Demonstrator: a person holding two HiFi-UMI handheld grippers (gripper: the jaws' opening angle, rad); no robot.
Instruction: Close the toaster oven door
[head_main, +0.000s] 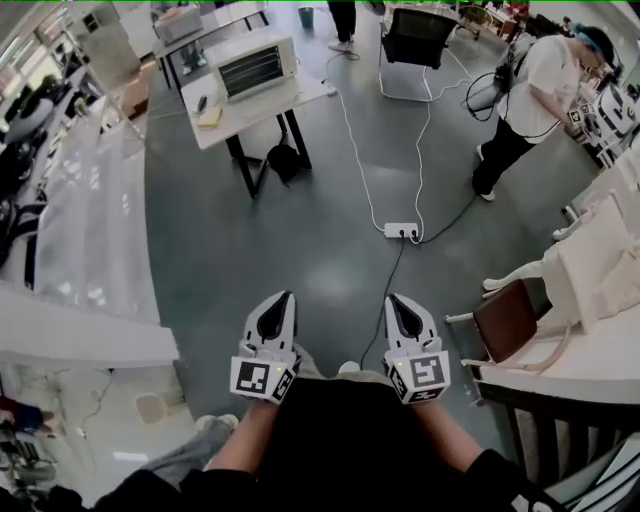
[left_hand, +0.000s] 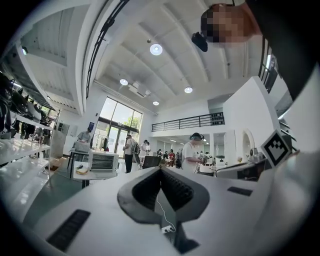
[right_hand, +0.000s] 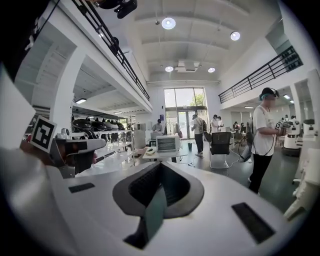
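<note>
your left gripper (head_main: 280, 300) and right gripper (head_main: 395, 300) sit close to your body, each with its jaws pressed together on nothing. well apart from them, across the floor, the toaster oven (head_main: 255, 65) stands on a counter (head_main: 300, 100). its long axis runs along the counter and its dark slatted window faces you. the casing is white, and the door looks upright against the front. a flat yellow item (head_main: 210, 117) lies just beside it.

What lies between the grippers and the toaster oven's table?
In the head view, mostly bare grey floor up to the toaster oven; a white power strip with cables lies toward the right.
</note>
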